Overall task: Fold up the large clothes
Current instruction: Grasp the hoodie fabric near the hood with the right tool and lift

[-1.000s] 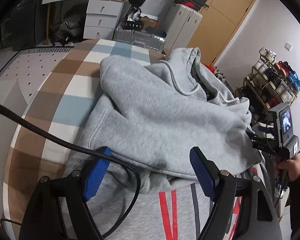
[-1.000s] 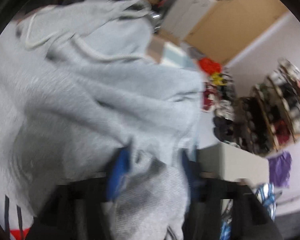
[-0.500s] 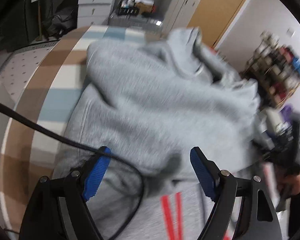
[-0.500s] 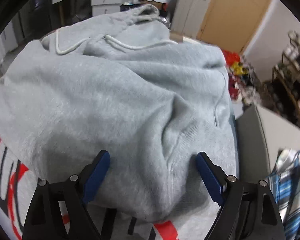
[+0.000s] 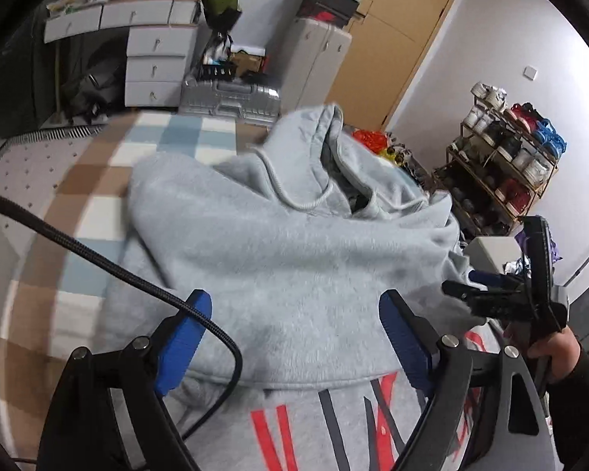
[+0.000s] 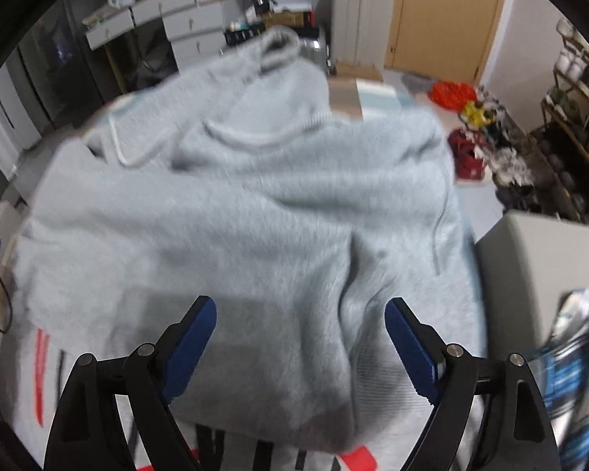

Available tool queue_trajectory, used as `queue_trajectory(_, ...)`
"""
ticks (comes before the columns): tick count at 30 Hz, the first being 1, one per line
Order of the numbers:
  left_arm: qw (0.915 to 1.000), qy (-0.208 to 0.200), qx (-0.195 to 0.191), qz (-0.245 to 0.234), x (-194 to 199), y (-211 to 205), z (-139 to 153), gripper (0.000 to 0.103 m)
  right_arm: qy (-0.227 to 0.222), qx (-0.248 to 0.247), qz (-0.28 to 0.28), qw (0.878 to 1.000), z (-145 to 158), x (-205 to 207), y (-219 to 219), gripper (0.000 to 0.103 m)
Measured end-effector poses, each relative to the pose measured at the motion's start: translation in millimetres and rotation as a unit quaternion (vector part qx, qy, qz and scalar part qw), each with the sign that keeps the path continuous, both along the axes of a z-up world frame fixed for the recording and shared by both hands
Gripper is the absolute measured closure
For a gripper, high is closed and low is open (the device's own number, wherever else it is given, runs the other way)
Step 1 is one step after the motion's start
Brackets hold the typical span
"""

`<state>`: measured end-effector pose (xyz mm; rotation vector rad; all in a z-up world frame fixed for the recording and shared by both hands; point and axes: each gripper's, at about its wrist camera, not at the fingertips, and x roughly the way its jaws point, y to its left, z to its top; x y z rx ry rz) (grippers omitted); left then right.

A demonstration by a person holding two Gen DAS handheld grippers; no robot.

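Note:
A light grey hoodie (image 5: 294, 243) lies on a checked surface (image 5: 98, 180), its upper part folded over the lower part, where red and dark printed marks (image 5: 278, 435) show. Its hood and drawcord (image 5: 294, 192) lie at the far end. My left gripper (image 5: 294, 341) is open and empty, just above the folded edge. My right gripper (image 6: 300, 349) is open and empty over the hoodie (image 6: 255, 212). It also shows at the right edge of the left wrist view (image 5: 502, 298), held in a hand.
White drawers (image 5: 153, 59), a silver case (image 5: 227, 98) and a grey cabinet (image 5: 314, 62) stand beyond the far end. A shoe rack (image 5: 502, 165) is at the right. A grey box (image 6: 538, 271) and plaid cloth (image 6: 577, 369) lie right of the hoodie. A black cable (image 5: 98, 263) crosses the left.
My right gripper let go of the hoodie fabric and opened, then drew back. The folded upper part now lies flat. My left gripper stayed open and lifted slightly.

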<state>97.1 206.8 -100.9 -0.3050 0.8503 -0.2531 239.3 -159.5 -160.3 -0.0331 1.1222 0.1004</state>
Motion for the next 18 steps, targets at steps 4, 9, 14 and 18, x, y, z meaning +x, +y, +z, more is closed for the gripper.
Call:
queue_trajectory(4, 0.9941, 0.105, 0.026, 0.004, 22.8, -3.1, -48.7, 0.019, 0.021, -0.026, 0.005, 0.999, -24.5, -10.5, -3.8, 0.007)
queue_trajectory(9, 0.9923, 0.113, 0.051, -0.003, 17.3, -6.7, -48.7, 0.019, 0.040, -0.005, 0.008, 0.999, -17.7, -23.5, -14.8, 0.007)
queue_trajectory(14, 0.9949, 0.093, 0.030, 0.027, 3.5, -5.8, -26.2, 0.019, -0.003, 0.071, -0.012, 0.997, 29.4, -40.0, -30.2, 0.007)
queue_trajectory(18, 0.9970, 0.061, 0.010, 0.046, -15.9, -1.4, -5.7, 0.019, -0.066, 0.105, -0.013, 0.992, 80.2, -33.7, -29.1, 0.006)
